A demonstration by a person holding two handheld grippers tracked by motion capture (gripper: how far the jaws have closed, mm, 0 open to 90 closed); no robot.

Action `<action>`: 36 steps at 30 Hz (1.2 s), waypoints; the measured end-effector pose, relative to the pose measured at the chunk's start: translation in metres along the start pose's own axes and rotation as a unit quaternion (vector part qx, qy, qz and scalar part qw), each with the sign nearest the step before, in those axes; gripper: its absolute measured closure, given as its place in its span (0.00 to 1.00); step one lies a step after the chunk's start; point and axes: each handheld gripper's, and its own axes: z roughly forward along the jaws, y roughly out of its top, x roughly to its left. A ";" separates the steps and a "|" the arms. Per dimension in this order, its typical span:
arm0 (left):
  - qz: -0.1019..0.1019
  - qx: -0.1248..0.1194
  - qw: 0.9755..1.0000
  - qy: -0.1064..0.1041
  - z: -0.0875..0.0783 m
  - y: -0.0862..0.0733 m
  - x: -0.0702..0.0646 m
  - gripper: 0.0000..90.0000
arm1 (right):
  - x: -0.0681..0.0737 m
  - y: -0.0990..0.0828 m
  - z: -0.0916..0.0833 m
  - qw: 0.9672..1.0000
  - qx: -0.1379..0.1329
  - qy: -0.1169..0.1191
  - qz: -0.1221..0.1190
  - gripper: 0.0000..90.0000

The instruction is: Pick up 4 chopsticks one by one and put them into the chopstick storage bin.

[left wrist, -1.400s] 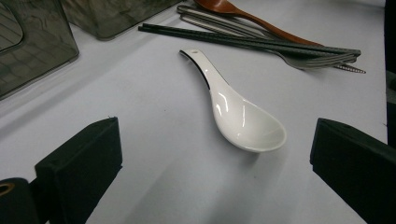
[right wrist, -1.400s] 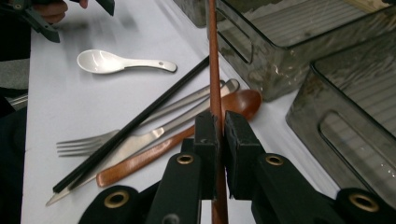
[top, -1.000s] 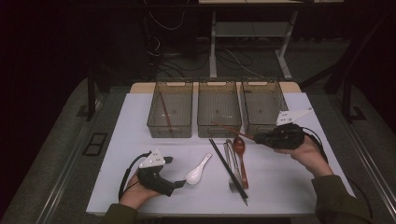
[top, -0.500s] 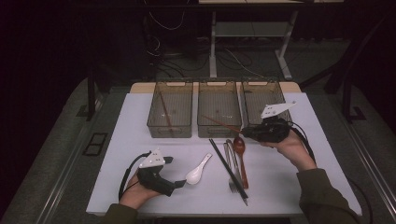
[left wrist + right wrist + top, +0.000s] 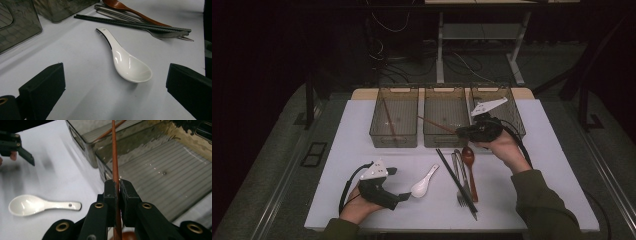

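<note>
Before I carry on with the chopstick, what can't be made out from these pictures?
- Far tip of the brown chopstick: cut off by the top edge of the right gripper view; too thin in the high view.
- Its near end: hidden behind the right tool.
- Fork tines: dim, partly under the black chopsticks, high view.

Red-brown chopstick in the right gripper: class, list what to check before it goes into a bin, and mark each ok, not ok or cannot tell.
1. Right gripper shut on the red-brown chopstick: ok.
2. Chopstick tip over the middle bin: ok.
3. Left bin already holds one chopstick; a match: cannot tell.
4. Left gripper open, apart from the white spoon: ok.
5. Black chopsticks untouched on the table: ok.
</note>
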 end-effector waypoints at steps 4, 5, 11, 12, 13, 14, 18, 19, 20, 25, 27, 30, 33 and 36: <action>0.001 0.000 1.000 0.000 0.000 0.000 0.000 0.02 | 0.001 0.011 0.010 1.000 0.000 -0.001 0.004 0.93; 0.000 -0.002 1.000 0.000 0.000 0.000 0.000 0.02 | 0.001 0.014 0.013 1.000 0.001 -0.001 0.006 0.93; -0.001 -0.003 1.000 -0.002 -0.001 0.000 0.000 0.02 | 0.003 0.034 0.031 1.000 0.005 -0.005 0.010 0.93; -0.001 -0.003 1.000 -0.002 -0.001 0.000 0.000 0.02 | 0.003 0.037 0.035 1.000 0.007 -0.008 0.012 0.93; 0.000 -0.003 1.000 -0.003 -0.001 0.000 0.000 0.02 | 0.004 0.041 0.038 1.000 0.009 -0.009 0.009 0.93; -0.001 -0.005 1.000 -0.003 0.000 0.000 0.000 0.02 | 0.005 0.044 0.041 1.000 0.012 -0.012 0.013 0.93; 0.001 -0.003 1.000 -0.004 -0.001 0.001 0.000 0.02 | 0.004 0.058 0.055 1.000 0.014 -0.019 0.016 0.93; 0.001 -0.005 1.000 -0.004 -0.001 0.001 0.000 0.02 | 0.004 0.061 0.059 1.000 0.013 -0.019 0.016 0.93; 0.001 -0.006 1.000 -0.005 -0.001 0.001 0.000 0.02 | 0.005 0.064 0.063 1.000 0.014 -0.020 0.017 0.93; 0.002 -0.006 1.000 -0.004 -0.002 0.001 0.001 0.02 | 0.007 0.080 0.085 0.999 0.026 -0.028 0.019 0.93; 0.001 -0.008 1.000 -0.004 -0.002 0.001 0.000 0.02 | 0.007 0.086 0.093 0.999 0.028 -0.035 0.021 0.93; 0.004 -0.007 1.000 -0.004 -0.002 0.001 0.000 0.02 | 0.007 0.095 0.108 0.998 0.035 -0.040 0.025 0.93; 0.004 -0.006 1.000 -0.004 -0.002 0.001 0.000 0.02 | 0.008 0.104 0.122 0.997 0.045 -0.046 0.032 0.93; 0.005 -0.008 1.000 -0.005 -0.002 0.001 -0.001 0.02 | 0.007 0.112 0.134 0.997 0.048 -0.050 0.036 0.93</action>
